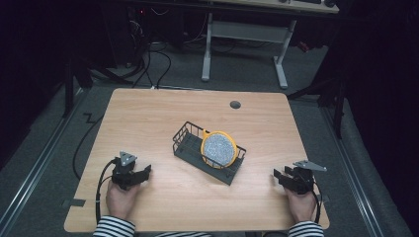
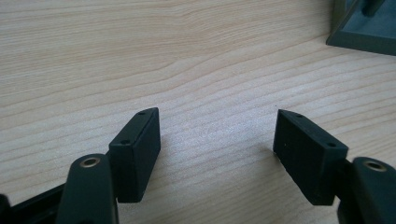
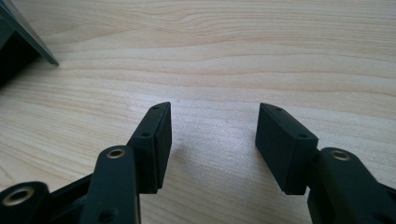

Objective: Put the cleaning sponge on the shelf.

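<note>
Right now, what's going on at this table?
A person in striped sleeves rests a handheld left gripper and right gripper on a wooden table, one at each side. Both stand open and hold nothing. Between them sits a dark wire rack with a yellow-rimmed round plate propped in it, untouched.

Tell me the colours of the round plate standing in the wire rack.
The plate has a speckled grey face and a yellow rim, shown best in the high view.
</note>
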`<state>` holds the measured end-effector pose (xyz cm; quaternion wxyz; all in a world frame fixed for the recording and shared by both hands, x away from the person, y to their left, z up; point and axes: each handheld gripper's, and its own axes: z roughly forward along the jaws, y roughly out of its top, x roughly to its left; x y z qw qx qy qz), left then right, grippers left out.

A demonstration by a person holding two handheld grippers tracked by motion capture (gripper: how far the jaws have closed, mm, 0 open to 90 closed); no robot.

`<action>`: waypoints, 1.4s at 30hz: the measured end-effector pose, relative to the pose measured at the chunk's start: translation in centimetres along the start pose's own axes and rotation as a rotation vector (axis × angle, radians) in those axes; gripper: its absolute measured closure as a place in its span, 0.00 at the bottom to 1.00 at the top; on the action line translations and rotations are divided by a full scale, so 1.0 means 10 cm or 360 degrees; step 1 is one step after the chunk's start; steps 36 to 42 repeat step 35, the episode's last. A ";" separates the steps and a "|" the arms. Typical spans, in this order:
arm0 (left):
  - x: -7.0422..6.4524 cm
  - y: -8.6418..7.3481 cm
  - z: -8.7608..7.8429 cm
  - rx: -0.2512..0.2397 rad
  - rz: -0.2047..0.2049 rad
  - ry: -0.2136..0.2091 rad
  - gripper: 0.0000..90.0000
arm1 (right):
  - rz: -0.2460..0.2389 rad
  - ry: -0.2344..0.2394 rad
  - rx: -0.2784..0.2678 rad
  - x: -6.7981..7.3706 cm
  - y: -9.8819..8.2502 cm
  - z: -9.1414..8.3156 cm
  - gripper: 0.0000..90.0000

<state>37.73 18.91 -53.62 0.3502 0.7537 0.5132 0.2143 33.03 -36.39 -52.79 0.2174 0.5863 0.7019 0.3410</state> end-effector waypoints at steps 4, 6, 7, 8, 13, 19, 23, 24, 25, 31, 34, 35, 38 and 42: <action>0.00 0.00 0.00 0.0000 0.0000 0.0001 0.36 | -0.0011 -0.0016 -0.0011 0.02 -0.01 0.01 0.51; 0.00 0.00 0.00 0.0000 0.0000 0.0000 0.36 | -0.0026 -0.0024 -0.0015 0.03 -0.01 0.01 0.50; 0.00 0.00 0.00 0.0000 0.0000 0.0000 0.36 | -0.0029 -0.0032 -0.0008 0.03 -0.01 0.01 0.50; 0.00 0.00 0.00 -0.0002 0.0000 0.0002 0.36 | -0.0040 -0.0036 -0.0011 0.04 -0.01 0.01 0.49; 0.00 0.00 0.00 0.0000 -0.0001 0.0000 0.36 | -0.0087 -0.0077 0.0003 0.08 -0.01 0.02 0.47; 0.00 0.00 0.00 -0.0001 -0.0001 0.0002 0.36 | -0.0125 -0.0119 0.0022 0.12 -0.01 0.03 0.41; 0.00 0.00 0.00 -0.0001 -0.0003 0.0000 0.36 | -0.0132 -0.0130 0.0023 0.12 -0.01 0.04 0.39; 0.00 0.00 0.00 -0.0001 -0.0003 0.0000 0.36 | -0.0131 -0.0130 0.0023 0.12 -0.01 0.04 0.39; 0.00 -0.01 -0.01 0.0002 0.0001 0.0000 0.36 | -0.0131 -0.0131 0.0023 0.12 -0.01 0.04 0.39; -0.01 -0.01 -0.01 0.0003 0.0005 0.0004 0.35 | -0.0129 -0.0131 0.0023 0.12 -0.01 0.04 0.39; -0.01 -0.01 -0.01 0.0003 0.0005 0.0005 0.35 | -0.0128 -0.0132 0.0023 0.13 -0.01 0.04 0.39; -0.01 -0.01 -0.01 0.0003 0.0005 0.0004 0.35 | -0.0124 -0.0134 0.0024 0.13 -0.01 0.04 0.39; -0.01 -0.01 -0.01 0.0003 0.0005 0.0004 0.35 | -0.0124 -0.0134 0.0024 0.13 -0.01 0.04 0.39; -0.01 -0.01 -0.01 0.0003 0.0005 0.0004 0.35 | -0.0124 -0.0134 0.0024 0.13 -0.01 0.04 0.39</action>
